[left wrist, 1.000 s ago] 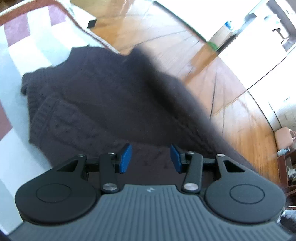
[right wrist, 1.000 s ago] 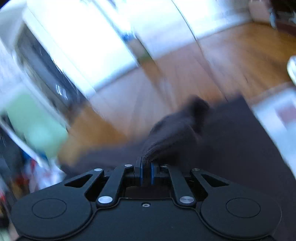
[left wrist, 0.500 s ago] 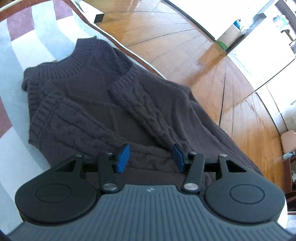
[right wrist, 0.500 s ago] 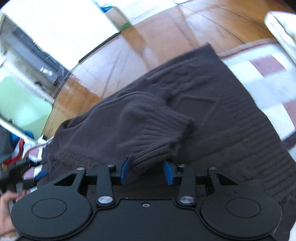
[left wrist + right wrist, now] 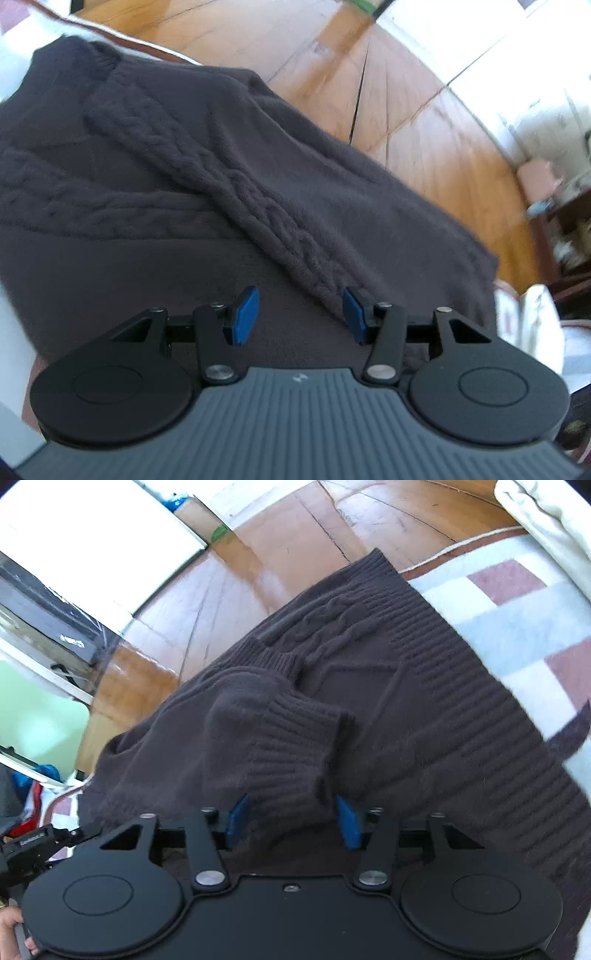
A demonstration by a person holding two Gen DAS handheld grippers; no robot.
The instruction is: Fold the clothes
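The right tool [image 5: 291, 823] is opening, its jaws parting off the ribbed sleeve cuff [image 5: 295, 746] still lying between them. Let it drop flat across the dark cable-knit sweater [image 5: 332, 206], spread over the checked blanket [image 5: 517, 609]. The left tool [image 5: 300, 316] hovers half-open and empty over the sweater's folded sleeve.

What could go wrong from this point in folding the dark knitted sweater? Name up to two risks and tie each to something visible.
1. The right gripper is opening with the ribbed cuff bunched between its pads; pulling away could snag and undo the sleeve fold.
2. The sweater lies along the blanket's edge above the wooden floor; a tug might slide it off.
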